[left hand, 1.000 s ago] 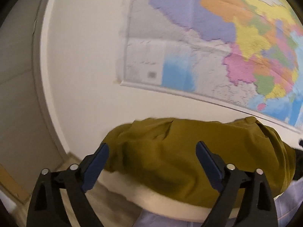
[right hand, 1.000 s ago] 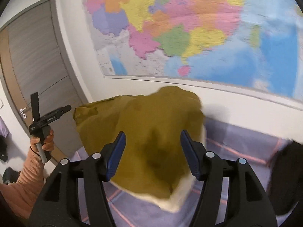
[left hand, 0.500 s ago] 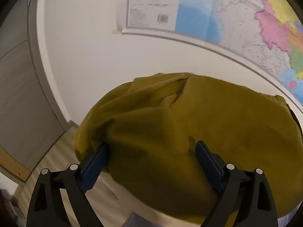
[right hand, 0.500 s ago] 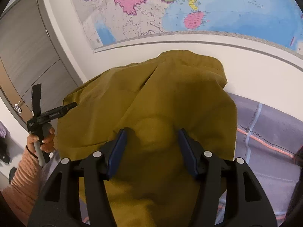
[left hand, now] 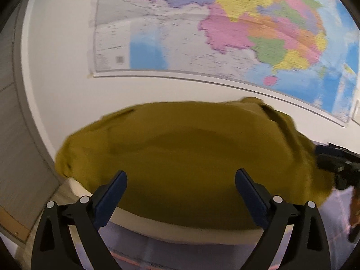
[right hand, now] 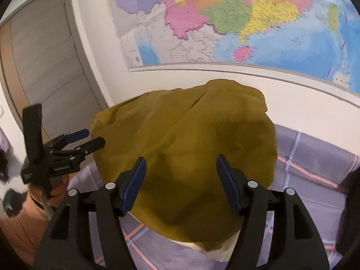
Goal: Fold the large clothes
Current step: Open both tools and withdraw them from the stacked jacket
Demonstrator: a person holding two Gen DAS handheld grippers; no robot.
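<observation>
A large mustard-yellow garment with a cream lining lies bunched on a purple checked bed cover. It also shows in the right wrist view. My left gripper is open and empty, just in front of the garment. My right gripper is open and empty, over the garment's near edge. The left gripper shows at the left of the right wrist view, beside the garment. The right gripper shows at the right edge of the left wrist view.
A colourful wall map hangs on the white wall behind the bed. A grey door stands at the left. A dark object sits at the right edge of the bed.
Both cameras tilted down and back up. The garment now lies a little further from both open grippers than half a second ago.
</observation>
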